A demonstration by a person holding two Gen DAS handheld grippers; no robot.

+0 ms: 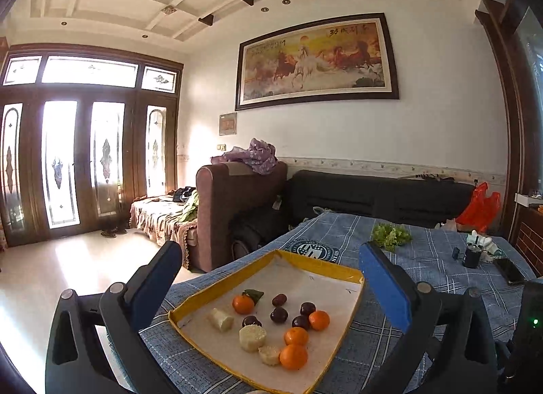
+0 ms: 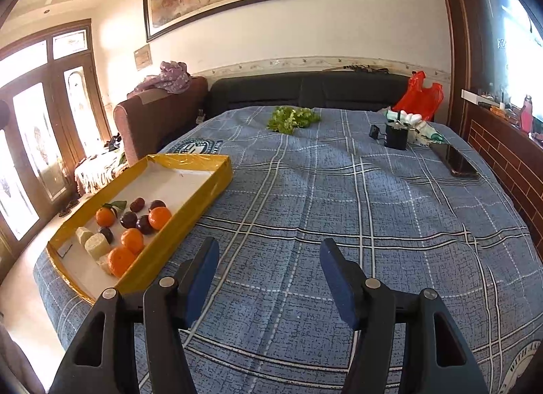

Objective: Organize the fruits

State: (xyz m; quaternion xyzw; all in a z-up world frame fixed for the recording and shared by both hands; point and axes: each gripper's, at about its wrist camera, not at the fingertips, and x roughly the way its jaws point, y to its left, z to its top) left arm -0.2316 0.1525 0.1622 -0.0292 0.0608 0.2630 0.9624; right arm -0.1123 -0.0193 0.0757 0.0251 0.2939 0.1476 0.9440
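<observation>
Left gripper (image 1: 271, 271) wide apart, empty – right gripper (image 2: 269, 258) apart, empty | tray (image 2: 190, 214) long axis runs away-right, fruits inside

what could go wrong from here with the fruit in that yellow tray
1. The yellow tray sits at the edge of the soft blue blanket, so a nudge could tip it toward the floor.
2. The oranges, dark plums and pale cut pieces lie packed together; the open left gripper could knock neighbours rolling.
3. The open right gripper hovers beside the tray wall and might bump it.
</observation>
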